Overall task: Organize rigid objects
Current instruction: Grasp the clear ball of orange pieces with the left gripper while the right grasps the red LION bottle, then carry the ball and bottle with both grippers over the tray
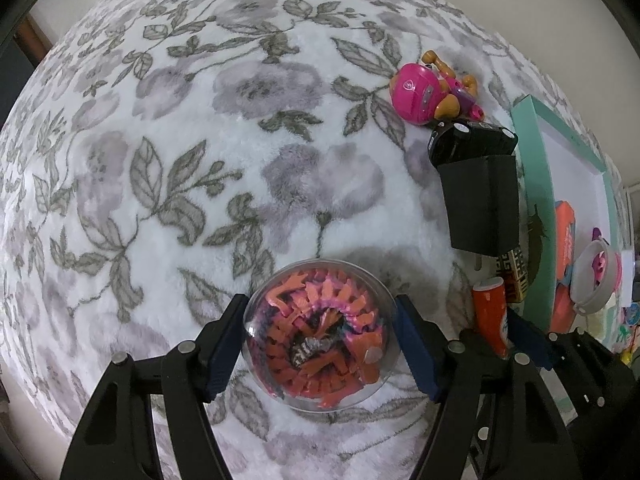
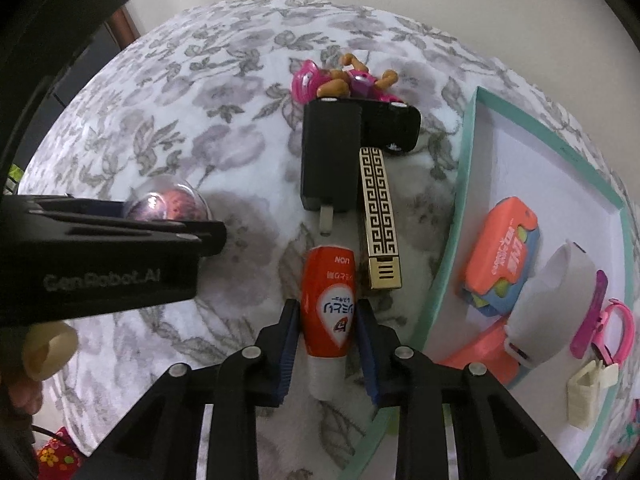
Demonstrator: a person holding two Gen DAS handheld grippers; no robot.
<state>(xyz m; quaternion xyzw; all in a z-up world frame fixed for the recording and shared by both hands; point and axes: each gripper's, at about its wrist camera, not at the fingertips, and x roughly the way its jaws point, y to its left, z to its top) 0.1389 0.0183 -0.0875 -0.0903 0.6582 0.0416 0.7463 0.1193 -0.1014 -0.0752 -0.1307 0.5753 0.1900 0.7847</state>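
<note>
My left gripper (image 1: 320, 344) is open around a clear ball holding an orange-pink toy (image 1: 320, 336) on the floral blanket; the jaws stand close to its sides. The ball also shows in the right wrist view (image 2: 168, 202) behind the left gripper. My right gripper (image 2: 328, 344) is closed on an orange-red tube (image 2: 328, 308) with a white cap; the tube also shows in the left wrist view (image 1: 490, 316). A black adapter (image 2: 330, 156), a gold patterned case (image 2: 380, 220), a black toy car (image 2: 390, 124) and a pink pup figure (image 2: 344, 80) lie ahead.
A teal-rimmed white tray (image 2: 452, 240) lies to the right, holding an orange pack (image 2: 502, 244), a grey cup (image 2: 548, 304), a pink clip (image 2: 608, 332) and a cream clip (image 2: 588, 394). The blanket (image 1: 160, 160) stretches left. A wall stands beyond.
</note>
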